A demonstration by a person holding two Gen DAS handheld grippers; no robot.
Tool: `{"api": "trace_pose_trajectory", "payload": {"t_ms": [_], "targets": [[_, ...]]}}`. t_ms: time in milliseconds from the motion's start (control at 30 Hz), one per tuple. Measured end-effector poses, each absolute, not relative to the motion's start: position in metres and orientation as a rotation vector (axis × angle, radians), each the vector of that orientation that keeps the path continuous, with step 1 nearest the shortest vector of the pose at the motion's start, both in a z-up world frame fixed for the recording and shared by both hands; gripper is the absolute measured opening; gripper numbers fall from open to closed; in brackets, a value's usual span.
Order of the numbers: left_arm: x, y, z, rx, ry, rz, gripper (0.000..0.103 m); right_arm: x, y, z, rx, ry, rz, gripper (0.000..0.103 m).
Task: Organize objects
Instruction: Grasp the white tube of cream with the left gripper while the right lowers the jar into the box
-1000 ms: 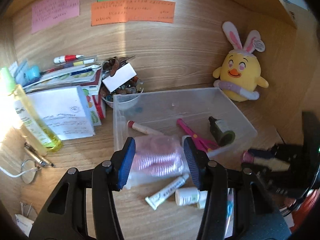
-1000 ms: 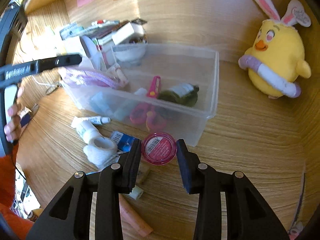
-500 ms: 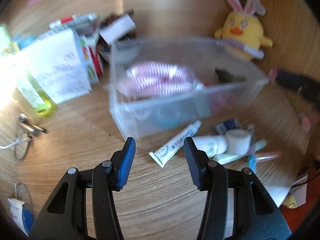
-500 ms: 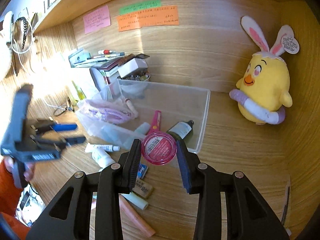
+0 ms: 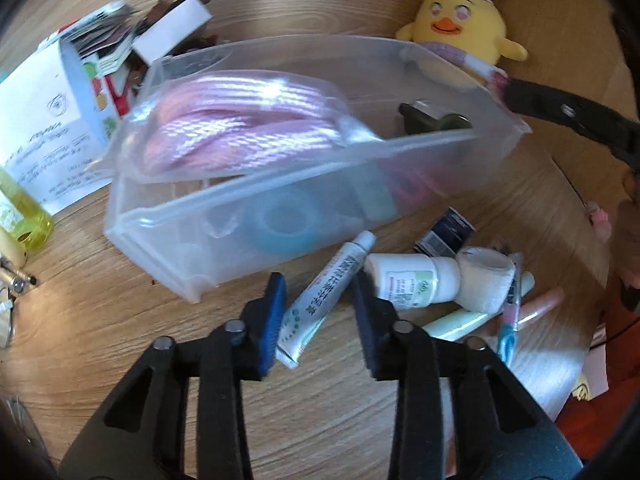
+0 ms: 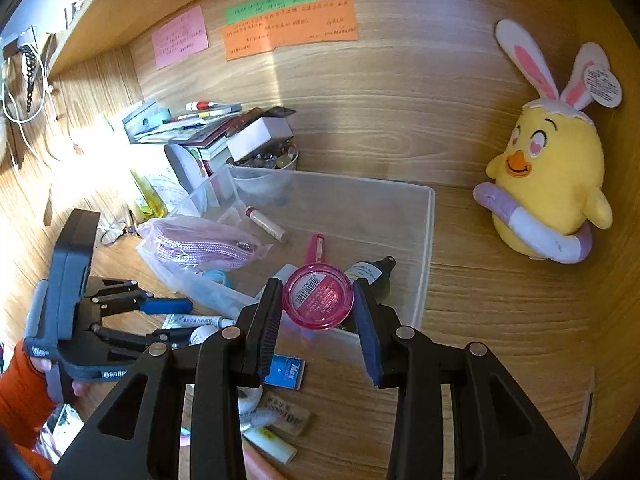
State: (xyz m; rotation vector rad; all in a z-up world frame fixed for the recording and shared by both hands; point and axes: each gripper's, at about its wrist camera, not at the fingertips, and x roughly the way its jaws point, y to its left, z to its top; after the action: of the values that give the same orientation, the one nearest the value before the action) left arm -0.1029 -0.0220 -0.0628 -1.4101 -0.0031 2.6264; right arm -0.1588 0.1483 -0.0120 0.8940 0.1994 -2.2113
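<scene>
Looking down from the left wrist, a wooden desk carries a clear plastic bin with a pink pouch on its rim. The left gripper is closing its jaws around a white ointment tube lying before the bin. From the right wrist, a wood-panelled alcove with sticky notes; the right gripper pinches a round pink jar above the bin's near wall.

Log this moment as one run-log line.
left gripper: closing around white ointment tube on desk | right gripper: shut on round pink jar, above clear plastic bin
</scene>
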Motion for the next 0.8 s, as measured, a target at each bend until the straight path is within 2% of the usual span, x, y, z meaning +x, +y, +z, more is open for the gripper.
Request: {"api": "trace_pose_trajectory", "payload": {"t_ms": [33, 100, 233, 367, 667, 800], "targets": [[-0.100, -0.018, -0.063, -1.402, 0.025, 2.630, 0.027, -0.160, 0.146, -0.013, 0.897, 0.202, -2.207, 0.033], [-0.096, -0.013, -0.063, -1.394, 0.063, 2.628, 0.016, -0.162, 0.144, -0.015, 0.908, 0.203, -2.197, 0.033], [-0.084, -0.011, -0.064, -1.390, 0.103, 2.651, 0.016, -0.165, 0.140, -0.019, 0.925, 0.207, -2.184, 0.033], [-0.071, -0.019, -0.056, -1.377, 0.063, 2.692, 0.016, -0.168, 0.139, -0.022, 0.939, 0.204, -2.180, 0.033], [-0.062, -0.035, 0.006, -1.126, -0.077, 2.811, 0.016, -0.175, 0.135, -0.022, 0.954, 0.192, -2.182, 0.033], [-0.064, -0.039, 0.026, -1.051, -0.078, 2.839, 0.016, -0.178, 0.126, -0.026, 0.964, 0.209, -2.171, 0.033]]}}
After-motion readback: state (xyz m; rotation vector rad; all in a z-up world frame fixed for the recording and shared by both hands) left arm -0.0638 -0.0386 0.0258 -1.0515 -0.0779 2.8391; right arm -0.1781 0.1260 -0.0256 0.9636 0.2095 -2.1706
